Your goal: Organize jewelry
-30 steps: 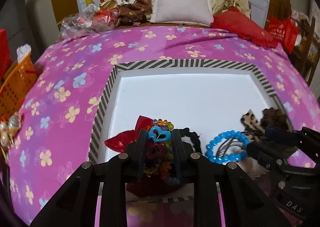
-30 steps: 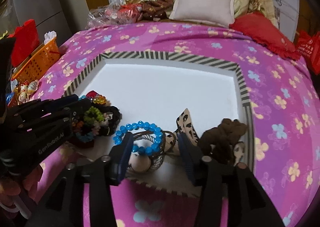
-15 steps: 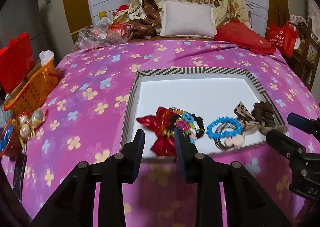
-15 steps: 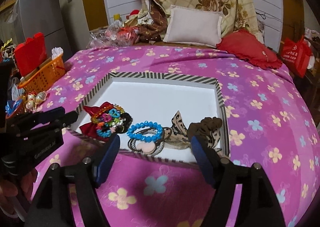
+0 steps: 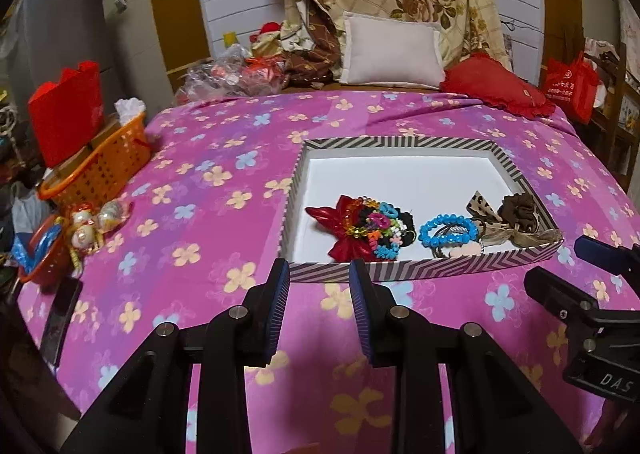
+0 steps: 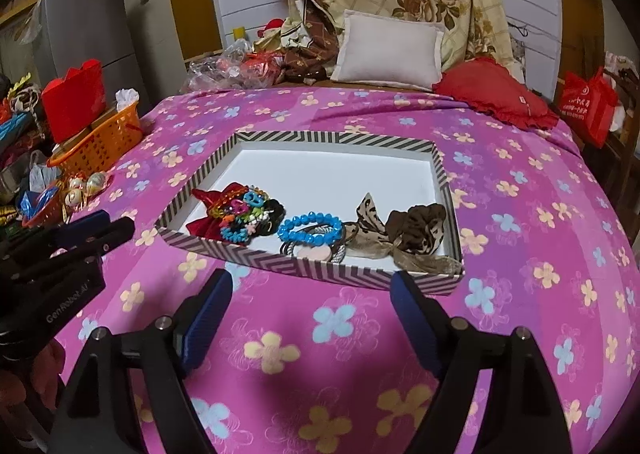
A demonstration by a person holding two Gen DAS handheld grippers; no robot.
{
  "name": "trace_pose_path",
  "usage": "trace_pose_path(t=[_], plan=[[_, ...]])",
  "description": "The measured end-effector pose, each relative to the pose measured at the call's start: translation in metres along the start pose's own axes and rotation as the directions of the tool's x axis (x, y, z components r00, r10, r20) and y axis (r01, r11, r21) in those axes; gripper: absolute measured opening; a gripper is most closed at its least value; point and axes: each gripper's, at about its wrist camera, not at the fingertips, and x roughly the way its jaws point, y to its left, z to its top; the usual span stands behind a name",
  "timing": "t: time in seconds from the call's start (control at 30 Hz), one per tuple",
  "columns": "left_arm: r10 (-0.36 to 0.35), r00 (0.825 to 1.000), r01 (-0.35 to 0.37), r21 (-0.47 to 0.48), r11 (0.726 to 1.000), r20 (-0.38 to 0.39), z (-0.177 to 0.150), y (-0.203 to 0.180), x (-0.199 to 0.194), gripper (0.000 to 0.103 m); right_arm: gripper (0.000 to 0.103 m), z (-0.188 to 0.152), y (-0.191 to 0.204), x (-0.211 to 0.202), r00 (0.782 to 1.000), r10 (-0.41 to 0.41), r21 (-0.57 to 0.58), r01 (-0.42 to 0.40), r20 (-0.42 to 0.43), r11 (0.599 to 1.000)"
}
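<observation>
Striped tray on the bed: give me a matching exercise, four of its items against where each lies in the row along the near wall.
Items in the striped tray:
1. red bow
2. blue bead bracelet
3. leopard-print ribbon
4. brown scrunchie

Places, seen from the right wrist view:
A. far right end of the row
B. far left end, under the multicoloured bead pile
C. middle, lying over dark hair ties
D. between the bracelet and the scrunchie

Pairs: 1-B, 2-C, 3-D, 4-A
</observation>
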Motion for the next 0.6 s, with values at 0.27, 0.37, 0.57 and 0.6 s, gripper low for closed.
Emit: trace_pose_path(t=[0.27,0.37,0.57,0.6], plan=[[0.003,1.0,-0.003,-0.015,1.0,0.023,-0.005,0.006,-0.017,0.013,0.088,-0.004,0.008,-0.015,1.0,-0.018,-0.008,0.018,0.018,1.0],[0.006,1.0,-0.005,-0.019,1.0,0.031,-0.007,0.007,-0.023,0.013,0.089,-0.006,0.009,-0.018,1.0,-0.022,-0.009,0.022,0.021,1.0],[-0.002,1.0,0.002,-0.026,1.0,0.028,-0.008,0.006,-0.027,0.013,0.09,-0.007,0.013,-0.021,0.999,-0.03,-0.018,0.031,0.022,0.999],[-0.003,1.0,0.003,-0.027,1.0,0.028,-0.009,0.006,-0.028,0.013,0.09,-0.007,0.014,-0.022,0.999,-0.033,-0.02,0.033,0.024,0.999]])
